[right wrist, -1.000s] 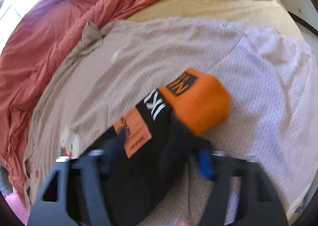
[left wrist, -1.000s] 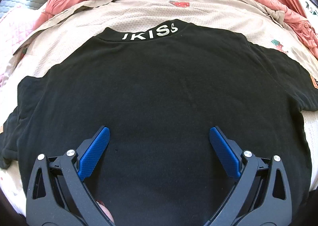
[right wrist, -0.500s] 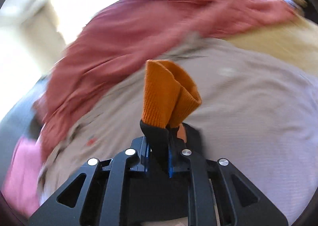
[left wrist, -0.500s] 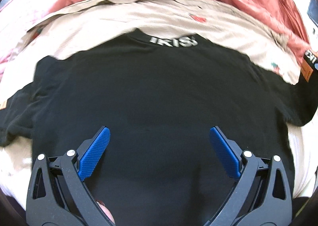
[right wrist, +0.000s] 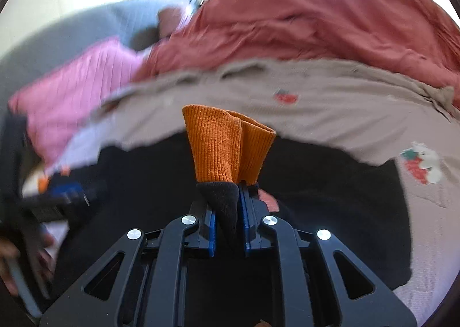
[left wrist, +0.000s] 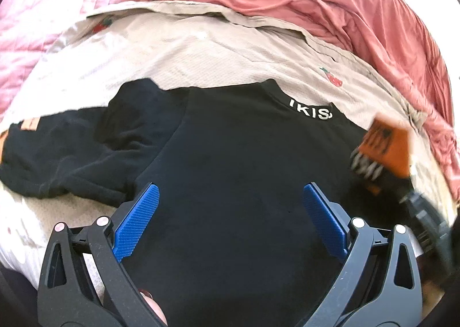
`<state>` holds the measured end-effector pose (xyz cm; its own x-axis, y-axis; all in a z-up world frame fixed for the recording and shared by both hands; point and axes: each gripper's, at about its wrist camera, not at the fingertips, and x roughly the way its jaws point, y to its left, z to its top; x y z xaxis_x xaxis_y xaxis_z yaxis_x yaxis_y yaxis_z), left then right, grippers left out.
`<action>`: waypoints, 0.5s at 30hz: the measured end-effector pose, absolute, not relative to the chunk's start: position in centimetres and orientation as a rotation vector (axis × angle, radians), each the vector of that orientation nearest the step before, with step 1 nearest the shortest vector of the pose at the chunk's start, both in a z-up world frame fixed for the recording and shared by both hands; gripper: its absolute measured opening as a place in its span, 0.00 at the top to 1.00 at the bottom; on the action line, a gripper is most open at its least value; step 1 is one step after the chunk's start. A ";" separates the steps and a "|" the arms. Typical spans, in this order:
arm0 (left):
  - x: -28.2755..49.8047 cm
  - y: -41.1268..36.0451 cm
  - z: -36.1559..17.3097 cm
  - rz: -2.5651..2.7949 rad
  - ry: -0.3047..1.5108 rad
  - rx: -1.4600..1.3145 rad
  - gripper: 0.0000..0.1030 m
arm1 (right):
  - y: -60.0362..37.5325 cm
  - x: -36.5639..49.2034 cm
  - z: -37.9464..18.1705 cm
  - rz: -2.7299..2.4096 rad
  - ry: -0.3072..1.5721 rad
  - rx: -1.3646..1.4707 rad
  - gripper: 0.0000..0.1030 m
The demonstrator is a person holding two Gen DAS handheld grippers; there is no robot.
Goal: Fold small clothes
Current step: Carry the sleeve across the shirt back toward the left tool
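On a beige waffle-weave sheet (left wrist: 178, 48), a black knit top (left wrist: 230, 177) lies flat. Above it the left gripper (left wrist: 230, 220) hangs, blue pads wide apart. The right gripper (right wrist: 227, 212), seemingly easing slightly, pinches the ribbed orange cuff (right wrist: 227, 143).

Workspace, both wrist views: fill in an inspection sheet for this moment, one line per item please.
Surface: bed covered by a beige sheet with small strawberry prints.
Job's things: black sweatshirt spread flat, white lettering at the collar; its orange cuff is raised off the bed.
Clutter: bunched red blanket along the far side; pink quilt at the far left.
Grippers: left gripper open above the sweatshirt body, nothing between its pads; right gripper pinches the black sleeve fabric just below the cuff, jaws easing open slightly.
Cables: nothing seen.
Surroundings: bright wall or window behind the bed; blurred.
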<state>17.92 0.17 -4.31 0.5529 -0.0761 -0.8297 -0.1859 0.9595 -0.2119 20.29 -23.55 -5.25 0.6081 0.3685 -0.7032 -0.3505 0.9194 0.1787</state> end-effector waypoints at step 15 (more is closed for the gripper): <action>17.5 -1.1 -5.5 -0.028 1.052 -0.418 0.09 | -26.9 19.9 -3.0 0.556 0.858 0.246 0.32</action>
<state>17.53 -1.14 -5.52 0.5033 -0.2200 -0.8356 -0.1746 0.9212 -0.3477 19.92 -26.86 -2.95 0.5236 0.5554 -0.6460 -0.3632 0.8314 0.4205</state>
